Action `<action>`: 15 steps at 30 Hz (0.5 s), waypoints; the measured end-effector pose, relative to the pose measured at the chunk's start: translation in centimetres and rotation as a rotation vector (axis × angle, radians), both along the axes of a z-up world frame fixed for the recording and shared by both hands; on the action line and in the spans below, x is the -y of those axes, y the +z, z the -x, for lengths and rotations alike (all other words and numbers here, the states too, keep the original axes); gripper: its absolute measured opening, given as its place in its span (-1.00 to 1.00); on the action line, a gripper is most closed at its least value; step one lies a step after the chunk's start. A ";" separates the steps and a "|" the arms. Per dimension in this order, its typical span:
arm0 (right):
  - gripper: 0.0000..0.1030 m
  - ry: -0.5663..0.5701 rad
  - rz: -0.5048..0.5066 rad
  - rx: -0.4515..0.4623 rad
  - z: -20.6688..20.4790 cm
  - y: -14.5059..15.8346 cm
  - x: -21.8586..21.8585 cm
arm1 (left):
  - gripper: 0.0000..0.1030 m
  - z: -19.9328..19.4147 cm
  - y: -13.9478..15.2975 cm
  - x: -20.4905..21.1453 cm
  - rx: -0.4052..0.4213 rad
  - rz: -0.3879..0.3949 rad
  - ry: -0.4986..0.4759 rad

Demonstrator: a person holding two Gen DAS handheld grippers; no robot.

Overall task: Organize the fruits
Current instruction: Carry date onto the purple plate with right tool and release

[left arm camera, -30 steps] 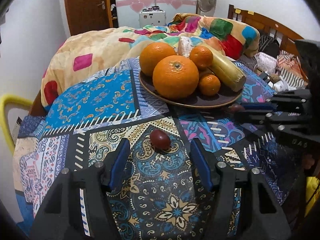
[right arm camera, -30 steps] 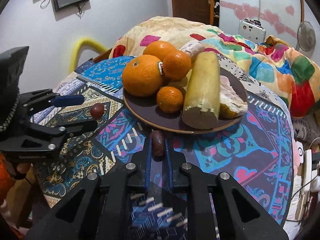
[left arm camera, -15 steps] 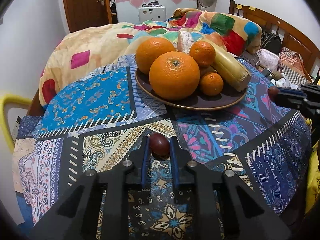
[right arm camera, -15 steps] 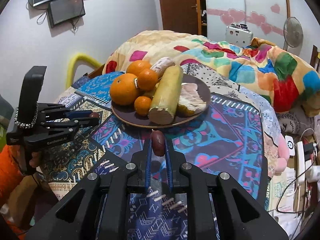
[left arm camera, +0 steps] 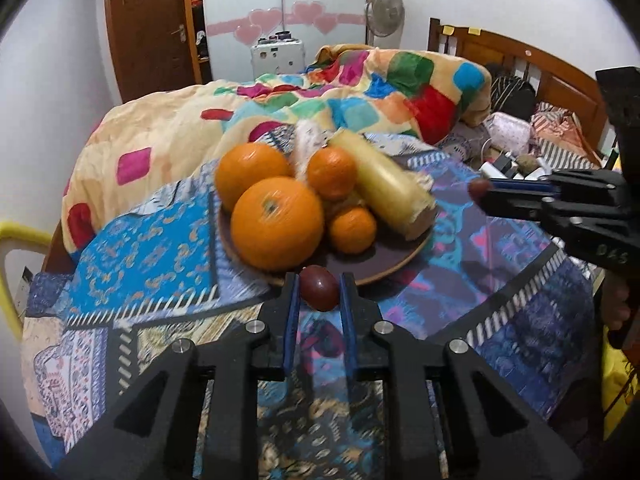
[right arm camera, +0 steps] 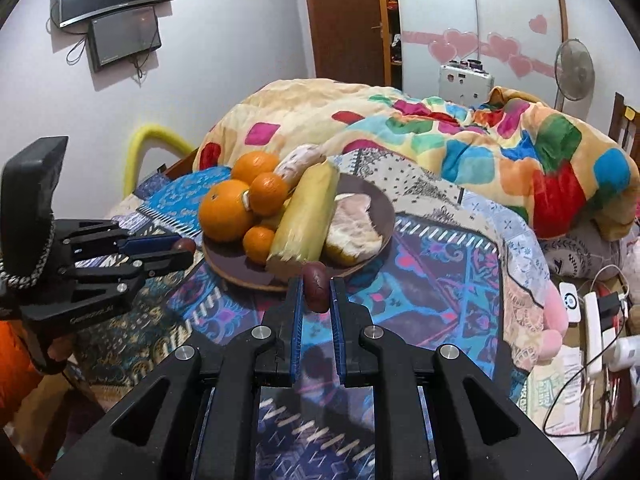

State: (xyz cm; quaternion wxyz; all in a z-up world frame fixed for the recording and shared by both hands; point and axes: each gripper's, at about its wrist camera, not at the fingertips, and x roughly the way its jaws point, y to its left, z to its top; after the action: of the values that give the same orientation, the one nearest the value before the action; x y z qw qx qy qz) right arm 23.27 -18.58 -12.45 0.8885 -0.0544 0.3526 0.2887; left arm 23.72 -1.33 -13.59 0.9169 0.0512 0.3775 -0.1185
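Both hand-held grippers — left (left arm camera: 319, 294), right (right arm camera: 315, 293) — tilt downward, each clamping a dark fruit (left arm camera: 319, 293).

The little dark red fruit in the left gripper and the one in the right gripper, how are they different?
The left gripper's fruit looks round and plump; the right gripper's fruit looks longer and narrower, standing upright between the pads. The left gripper holds its fruit with its pads set wider than the right gripper does. Both fruits are dark red, small next to the oranges, and pinched just before the brown plate.
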 end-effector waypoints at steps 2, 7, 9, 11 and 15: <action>-0.76 -0.008 -0.004 0.001 -0.7 0.0 0.0 | -0.63 -0.6 0.1 0.3 -0.002 0.021 -0.007; -0.76 -0.014 -0.014 -0.024 -2.4 -0.6 -0.7 | -0.62 -1.8 -0.5 1.0 -0.021 0.043 -0.011; -0.76 -0.018 -0.012 -0.036 -3.0 -1.0 -1.0 | -0.62 -2.2 -0.8 1.3 -0.030 0.048 -0.010; -0.76 -0.019 -0.012 -0.046 -3.4 -1.3 -1.1 | -0.63 -2.4 -0.9 1.4 -0.029 0.045 -0.010; -0.76 -0.022 -0.008 -0.052 -3.7 -1.5 -1.1 | -0.62 -2.5 -0.9 1.7 -0.033 0.044 -0.024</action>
State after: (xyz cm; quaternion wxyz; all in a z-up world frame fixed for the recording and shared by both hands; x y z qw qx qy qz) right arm 26.93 -17.44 -13.99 0.8824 -0.0395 0.3748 0.2815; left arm 26.19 -3.04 -14.54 0.9099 0.0334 0.3894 -0.1387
